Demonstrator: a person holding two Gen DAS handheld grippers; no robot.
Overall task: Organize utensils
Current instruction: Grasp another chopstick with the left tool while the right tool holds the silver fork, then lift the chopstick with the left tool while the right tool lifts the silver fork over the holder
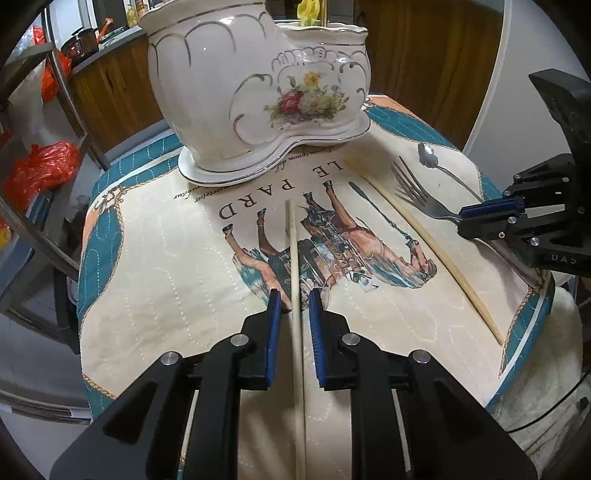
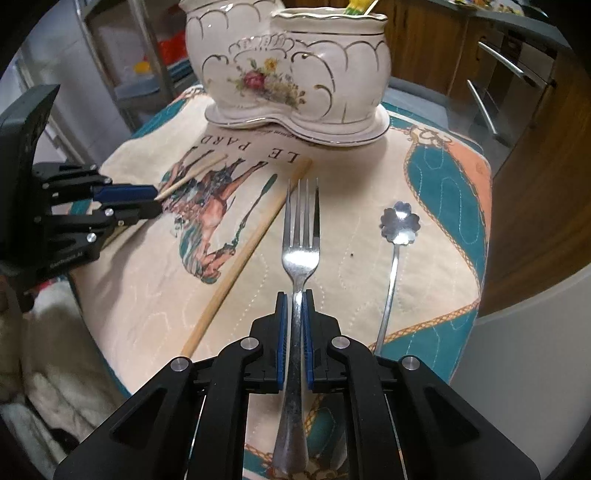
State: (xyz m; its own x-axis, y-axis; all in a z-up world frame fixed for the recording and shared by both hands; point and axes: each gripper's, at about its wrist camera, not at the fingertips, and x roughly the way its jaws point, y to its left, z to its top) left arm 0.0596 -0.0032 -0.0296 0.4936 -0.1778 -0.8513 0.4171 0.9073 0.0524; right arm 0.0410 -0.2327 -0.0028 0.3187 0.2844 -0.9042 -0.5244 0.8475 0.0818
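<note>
A quilted mat (image 1: 155, 258) printed with a horse and the words "LE PARD" covers the small table, with a teal and peach border at its edges. Beyond it stand wooden cabinets (image 2: 532, 177) with metal handles, a metal rack and orange plastic bags (image 1: 40, 170).

At the far end of the mat, straight ahead of both sets of jaws, sits a white ceramic holder (image 1: 258, 92) with gold trim and a painted bouquet — two joined compartments on one base. Something yellow (image 1: 309, 11) pokes out of the compartment on the right; the other's inside is hidden.

The left gripper (image 1: 294, 301) has its blue pads spread slightly, a pale chopstick (image 1: 293, 236) lying between them without either pad clearly pressing on it. The right gripper (image 2: 295, 299) is pinching a steel fork (image 2: 300, 240) by its handle, tines pointing toward the holder. Just left of those jaws lies a second chopstick (image 2: 251, 251); to their right, apart — a spoon with a flower-shaped bowl (image 2: 399, 221).
</note>
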